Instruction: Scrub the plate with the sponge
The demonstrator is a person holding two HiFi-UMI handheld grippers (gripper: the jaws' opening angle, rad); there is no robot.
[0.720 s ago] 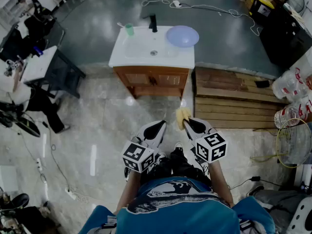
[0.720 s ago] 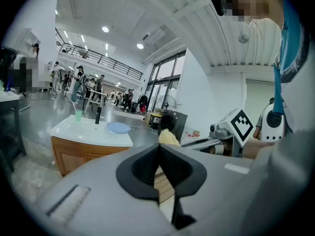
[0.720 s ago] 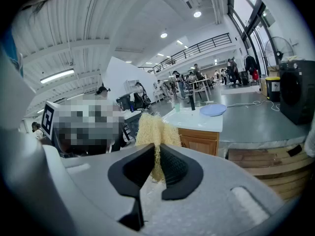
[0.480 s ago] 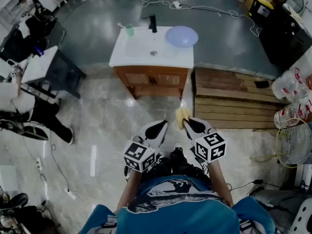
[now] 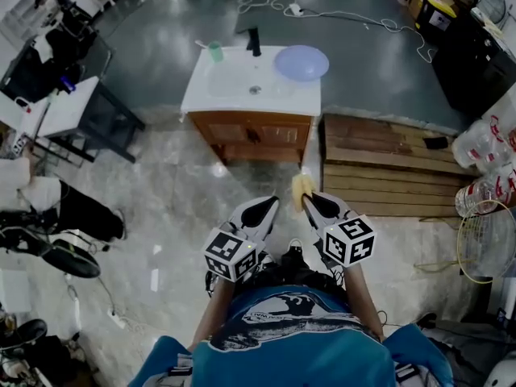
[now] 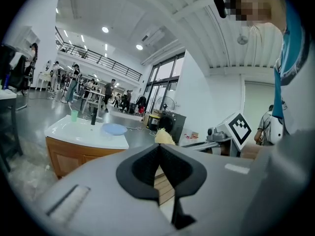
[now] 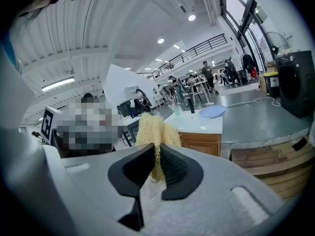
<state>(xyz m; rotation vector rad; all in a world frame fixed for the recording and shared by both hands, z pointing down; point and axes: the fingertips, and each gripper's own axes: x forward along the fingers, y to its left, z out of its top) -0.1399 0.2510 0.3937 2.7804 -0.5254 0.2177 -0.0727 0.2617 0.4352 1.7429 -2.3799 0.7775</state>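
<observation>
A pale blue plate (image 5: 301, 62) lies on the right side of a white sink counter (image 5: 210, 95), far ahead of me across the floor; it shows too in the left gripper view as the plate (image 6: 114, 129) and in the right gripper view as the plate (image 7: 212, 111). My right gripper (image 5: 310, 201) is shut on a yellow fibrous sponge (image 5: 301, 189), which sticks out past the jaws, the sponge (image 7: 153, 134) pinched between the pads. My left gripper (image 5: 267, 206) is held beside it, shut with nothing in it (image 6: 158, 149). Both are at waist height, well short of the sink.
The sink has a black tap (image 5: 254, 40) and a green cup (image 5: 214, 51) on a wooden cabinet (image 5: 251, 136). A wooden pallet (image 5: 387, 166) lies right of it. A dark table (image 5: 81, 115) and a person's legs (image 5: 72, 216) are at the left. Cables cross the floor.
The grippers have hardly shifted, and the sink sits a touch lower in the head view. The person at the left has moved further into view.
</observation>
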